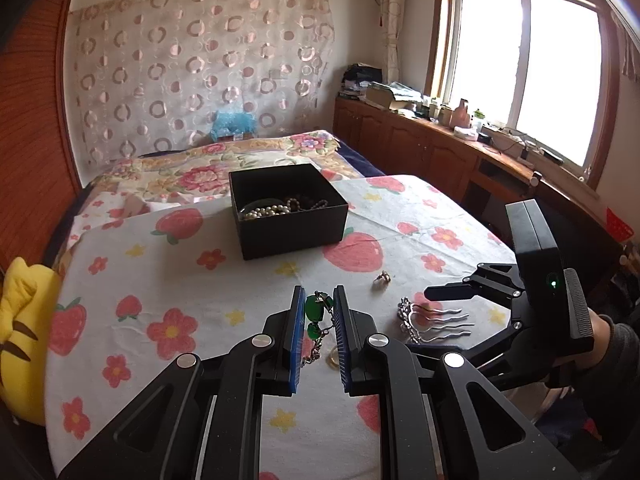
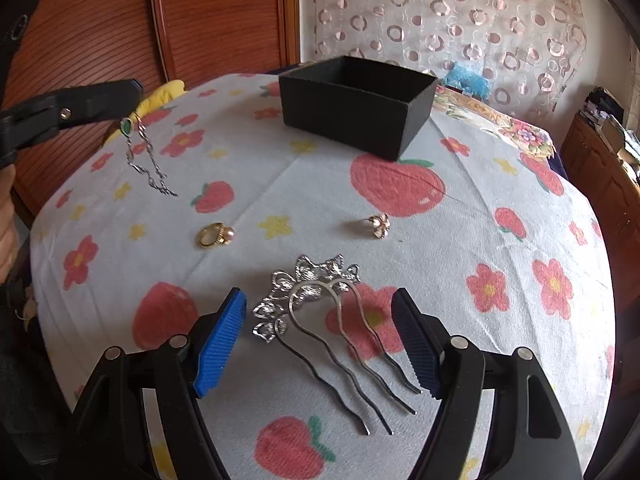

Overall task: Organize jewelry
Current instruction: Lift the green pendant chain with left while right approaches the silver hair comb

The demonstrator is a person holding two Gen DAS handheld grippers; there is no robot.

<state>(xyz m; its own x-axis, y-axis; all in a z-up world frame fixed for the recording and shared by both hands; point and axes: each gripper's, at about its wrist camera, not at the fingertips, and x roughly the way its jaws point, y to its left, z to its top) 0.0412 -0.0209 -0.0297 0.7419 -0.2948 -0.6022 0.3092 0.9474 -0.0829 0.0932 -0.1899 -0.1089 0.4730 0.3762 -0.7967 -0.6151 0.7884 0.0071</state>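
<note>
The left tongs [image 1: 318, 308] are gripping the green-stone chain [image 1: 316, 314], with the black box [image 1: 288, 210] lying straight ahead, while the right tongs [image 2: 320, 332] are gaping wide around the hair comb [image 2: 320, 320].

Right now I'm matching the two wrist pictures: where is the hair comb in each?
Left wrist view: the hair comb lies low and right of centre, just right of the left gripper, under the right gripper's fingers.
Right wrist view: the hair comb lies low and centre, between the open fingers of the right gripper.
Shared landmark: the black box, beyond the comb in both.
</note>
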